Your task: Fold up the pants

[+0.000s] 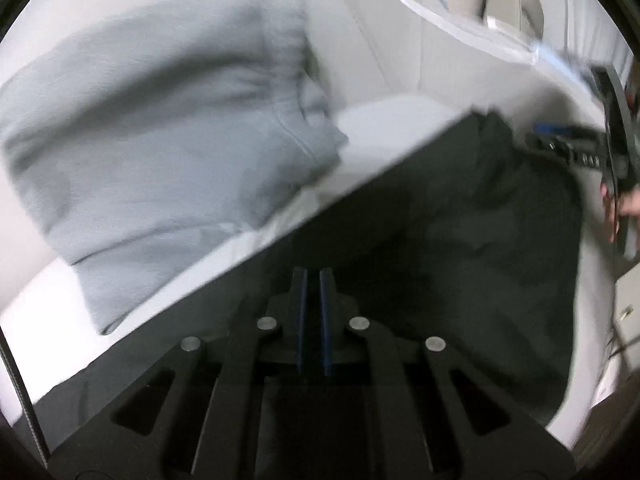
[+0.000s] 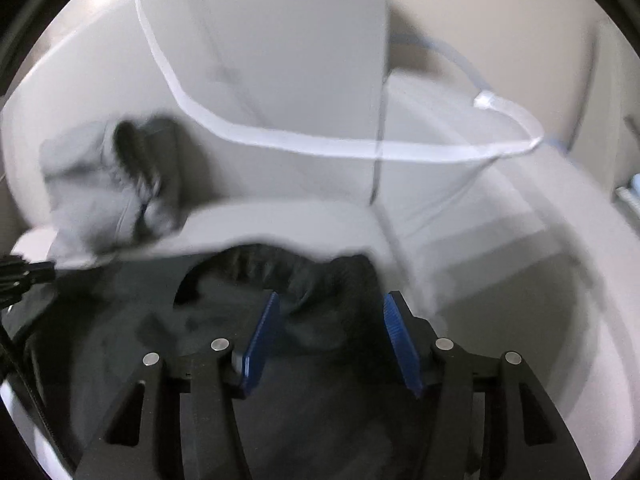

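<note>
On the pale grey upholstered cushion your dark charcoal fabric pants lie spread, with one long straight edge running diagonally across the left wrist view. Your left gripper sits low over that dark cloth with its blue-padded fingers drawn nearly together, only a thin slit between them; whether any fabric is pinched in the slit cannot be told from this angle. Only the left view shows your right hand on its handle at the far right edge. Only the right wrist view shows the bunched, gathered end of the pants, which rises between the widely parted blue pads of your right gripper; the pads stand on either side of the bunch and are not closed on it. A light grey crumpled sweatshirt-like garment rests beside the pants, just past the straight edge; in the right view it appears smaller at upper left. A translucent white-rimmed mesh hamper stands behind the cushion near a beige wall. Bare cushion shows to the right of the pants in the right view; both frames are motion-blurred.
</note>
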